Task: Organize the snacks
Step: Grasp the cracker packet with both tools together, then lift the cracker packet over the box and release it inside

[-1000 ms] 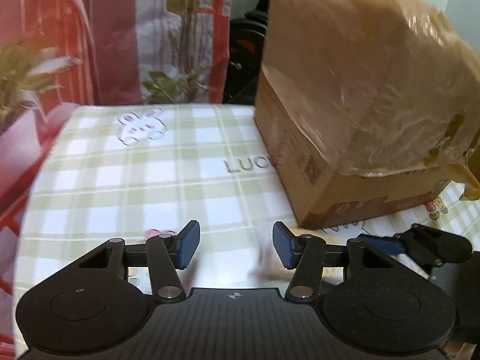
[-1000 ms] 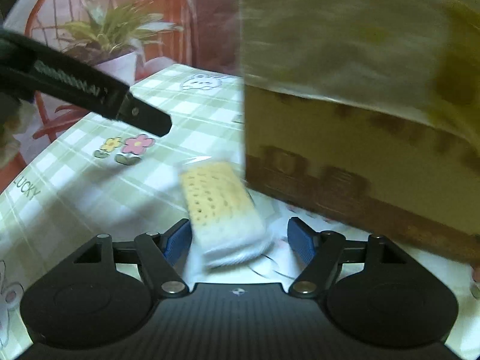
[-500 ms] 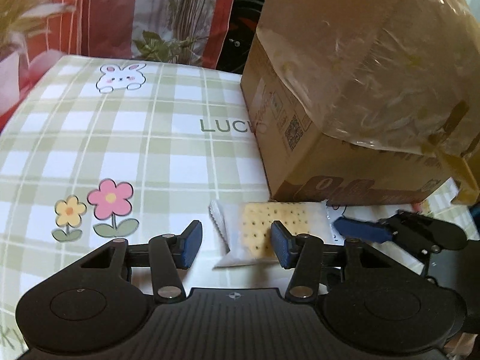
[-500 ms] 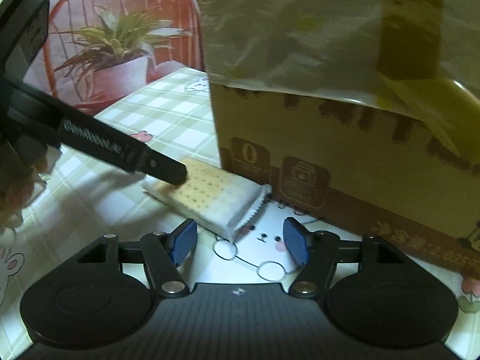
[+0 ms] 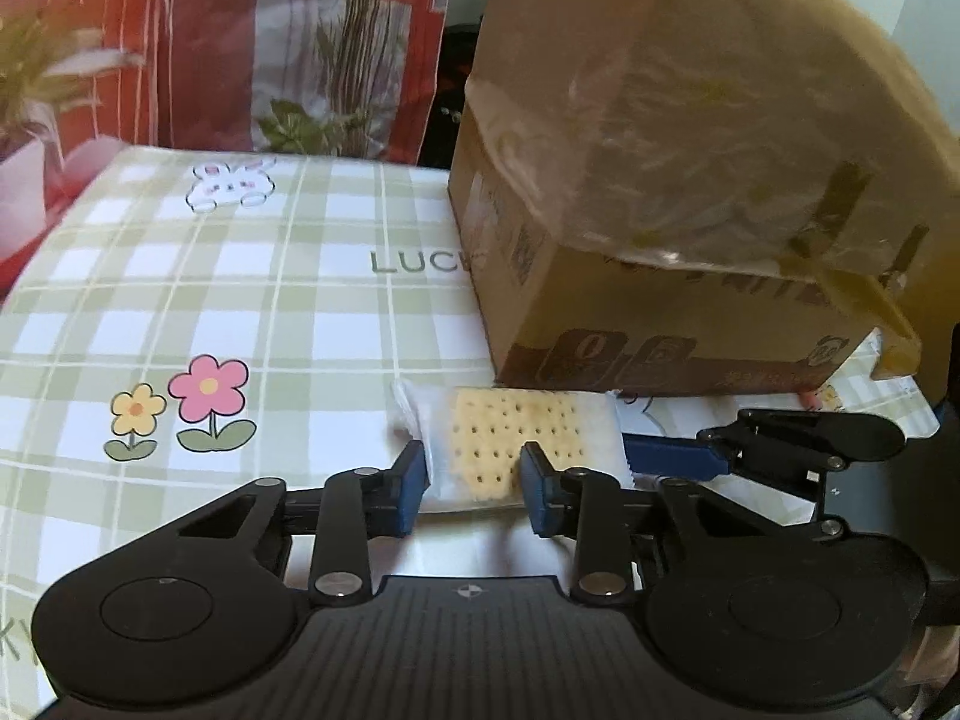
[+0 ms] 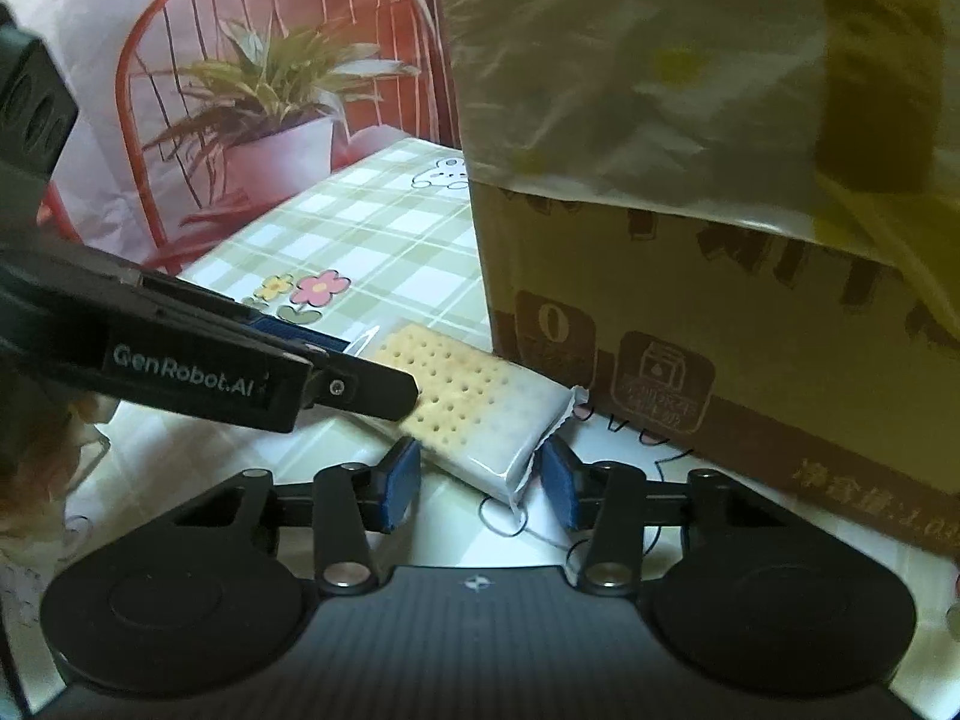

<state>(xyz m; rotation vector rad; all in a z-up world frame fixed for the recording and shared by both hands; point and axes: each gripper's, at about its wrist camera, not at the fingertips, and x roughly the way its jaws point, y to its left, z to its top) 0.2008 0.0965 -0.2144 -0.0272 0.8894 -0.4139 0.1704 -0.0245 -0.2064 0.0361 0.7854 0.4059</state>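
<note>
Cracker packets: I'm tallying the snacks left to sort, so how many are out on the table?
1: a clear-wrapped rectangular cracker packet lies on the green checked tablecloth beside the brown cardboard box. Others may be hidden behind the box.

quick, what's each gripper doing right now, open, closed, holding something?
Left gripper: open, jaws straddling one end of the cracker packet, not clamped.
Right gripper: open, jaws around the packet's other end, gaps visible on both sides.
</note>
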